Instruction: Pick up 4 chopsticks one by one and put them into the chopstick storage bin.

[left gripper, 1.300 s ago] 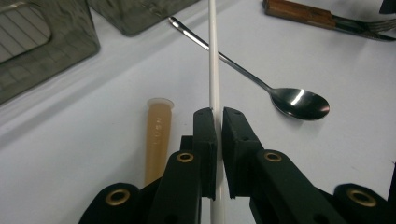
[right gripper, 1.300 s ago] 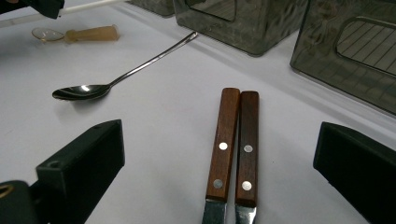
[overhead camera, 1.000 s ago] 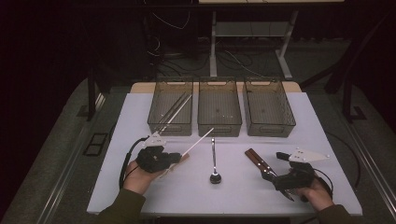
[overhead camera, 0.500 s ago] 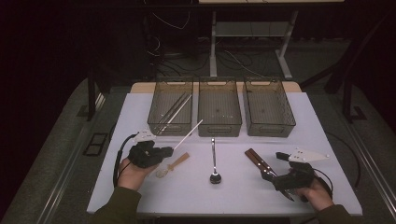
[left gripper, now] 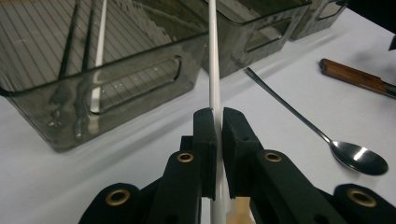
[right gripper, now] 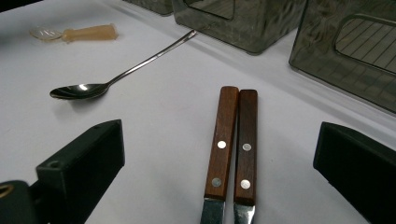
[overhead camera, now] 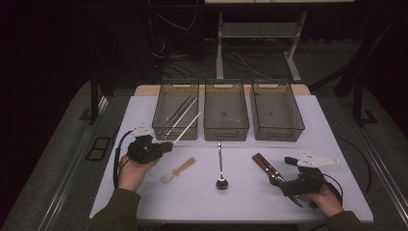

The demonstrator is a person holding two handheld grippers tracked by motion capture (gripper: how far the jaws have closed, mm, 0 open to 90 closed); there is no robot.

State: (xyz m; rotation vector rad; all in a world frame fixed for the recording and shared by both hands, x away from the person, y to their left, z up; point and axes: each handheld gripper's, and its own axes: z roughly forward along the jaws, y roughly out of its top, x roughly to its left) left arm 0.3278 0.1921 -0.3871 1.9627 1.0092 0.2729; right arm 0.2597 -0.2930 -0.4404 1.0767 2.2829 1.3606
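Note:
My left gripper (overhead camera: 166, 145) is shut on a thin white stick (overhead camera: 186, 128), held above the table. The stick's far end reaches over the near rim of the left smoked-plastic bin (overhead camera: 159, 126). In the left gripper view the jaws (left gripper: 218, 116) pinch the stick (left gripper: 212, 56), which points at that bin (left gripper: 140, 88). Similar sticks lie inside the bin. My right gripper (overhead camera: 285, 174) stands open at the front right, its jaws either side of two wood-handled knives (right gripper: 233, 140) lying side by side; the pads do not touch them.
A metal spoon (overhead camera: 220, 166) lies at the table's middle, bowl toward me. A small pale spoon (overhead camera: 179, 170) lies beside my left hand. The middle bin (overhead camera: 226, 131) and right bin (overhead camera: 278, 131) stand in a row with the left one at the back.
My left gripper has carried the white stick left and away from me, toward the left bin, uncovering the small pale spoon. The right gripper has stayed put.

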